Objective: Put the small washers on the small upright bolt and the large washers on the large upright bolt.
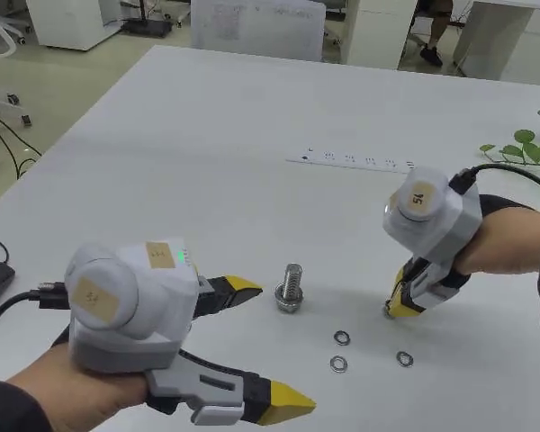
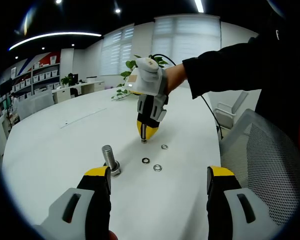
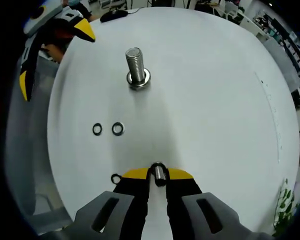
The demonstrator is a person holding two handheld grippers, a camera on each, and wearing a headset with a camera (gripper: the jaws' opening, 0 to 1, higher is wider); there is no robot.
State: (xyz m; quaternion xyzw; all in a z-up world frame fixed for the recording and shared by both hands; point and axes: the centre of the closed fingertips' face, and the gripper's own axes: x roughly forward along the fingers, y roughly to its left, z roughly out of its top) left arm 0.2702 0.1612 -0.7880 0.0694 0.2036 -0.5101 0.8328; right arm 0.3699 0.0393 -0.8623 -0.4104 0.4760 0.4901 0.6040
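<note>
The right gripper [image 1: 394, 310] stands nose-down to the right of the large bolt [image 1: 290, 288]. Its fingers are pressed onto the small bolt [image 3: 159, 173], which shows between the yellow tips in the right gripper view, seemingly with its lower end at the table [image 1: 252, 135]. The left gripper [image 1: 270, 344] hangs to the near left of the large bolt, its fingers spread wide and holding nothing. The large bolt stands upright, threads up, with a wide ring at its foot; whether that is a flange or a washer I cannot tell. Three washers [image 1: 342, 337] lie flat to the near right of it, two close together and the third further right, just beside the right gripper's tips. Whether they differ in size I cannot tell. The step looks like standing or steadying the small bolt so washers can go on it. Done well, it wants a low, square pinch so the bolt does not tip, and the free gripper taking one washer at a time by its rim, since thin rings on a smooth top are likely to slide away. The table is white and matt, bare beyond the large bolt apart from a row of small printed marks [image 1: 355, 162]. Further behind are pale cabinets, with a green plant [image 1: 522, 148] off to the far right.
</note>
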